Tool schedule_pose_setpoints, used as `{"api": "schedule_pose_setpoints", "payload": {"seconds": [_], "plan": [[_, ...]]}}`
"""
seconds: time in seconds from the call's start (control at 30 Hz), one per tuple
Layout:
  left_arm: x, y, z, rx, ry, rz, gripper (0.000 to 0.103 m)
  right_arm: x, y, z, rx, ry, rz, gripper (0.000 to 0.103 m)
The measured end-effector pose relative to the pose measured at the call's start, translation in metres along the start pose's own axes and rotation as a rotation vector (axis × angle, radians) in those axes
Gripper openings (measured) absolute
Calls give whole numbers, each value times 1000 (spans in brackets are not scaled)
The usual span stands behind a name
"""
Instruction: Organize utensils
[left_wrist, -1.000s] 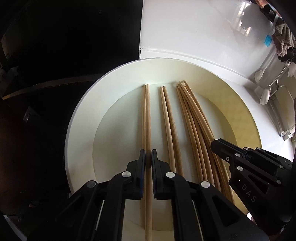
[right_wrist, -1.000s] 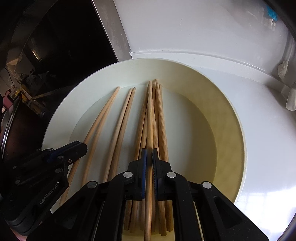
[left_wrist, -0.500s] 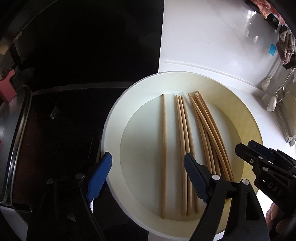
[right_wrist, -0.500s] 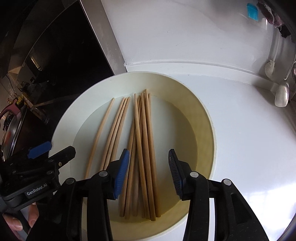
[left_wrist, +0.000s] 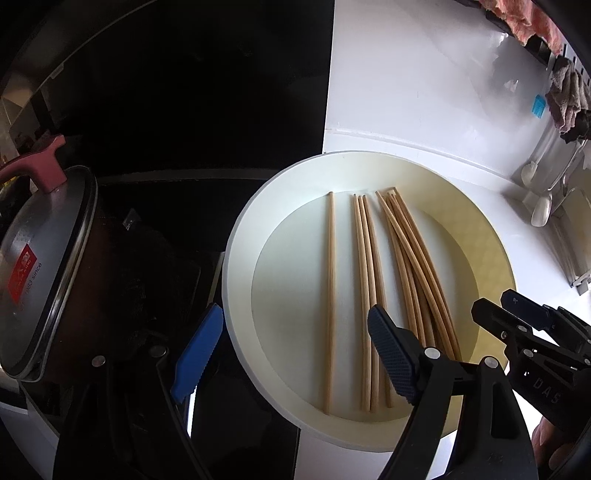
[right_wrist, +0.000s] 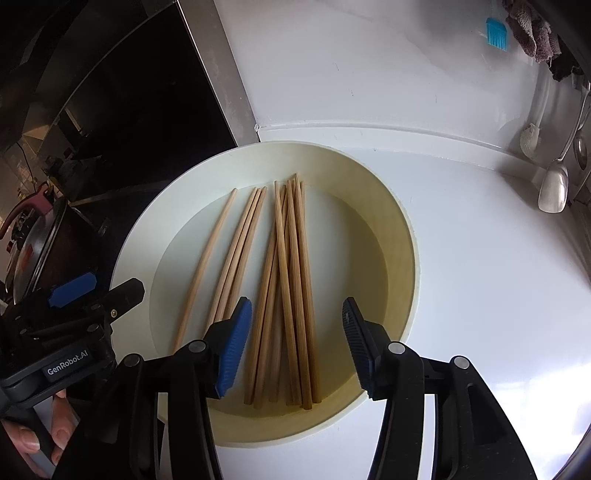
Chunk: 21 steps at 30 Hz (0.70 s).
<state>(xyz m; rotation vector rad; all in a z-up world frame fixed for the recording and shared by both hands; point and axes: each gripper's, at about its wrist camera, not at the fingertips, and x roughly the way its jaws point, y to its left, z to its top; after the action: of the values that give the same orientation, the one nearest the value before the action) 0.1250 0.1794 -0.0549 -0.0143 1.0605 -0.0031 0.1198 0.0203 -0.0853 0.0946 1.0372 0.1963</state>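
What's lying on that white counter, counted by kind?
Chopsticks: about 10 (1 alone, 3 together, roughly 6 in the overlapping bundle, hard to count)
Plate: 1
Total: about 11

"GenRobot.AI" is printed in white on the body of the left tool (right_wrist: 70, 295), seen at the lower left of the right wrist view. "DAS" is read on the right tool (left_wrist: 517, 321) at the lower right of the left wrist view. On the red label (left_wrist: 23, 275) of the pot lid (left_wrist: 40, 266) at the left, "since" can be made out; the rest is too small.
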Motion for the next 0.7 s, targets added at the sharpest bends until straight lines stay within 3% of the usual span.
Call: {"api": "schedule_pose_setpoints", "payload": {"seconds": [0.7], "plan": [[-23, -2, -6, -16, -44, 18, 81, -19, 3, -7, 0, -30, -7, 54]]}}
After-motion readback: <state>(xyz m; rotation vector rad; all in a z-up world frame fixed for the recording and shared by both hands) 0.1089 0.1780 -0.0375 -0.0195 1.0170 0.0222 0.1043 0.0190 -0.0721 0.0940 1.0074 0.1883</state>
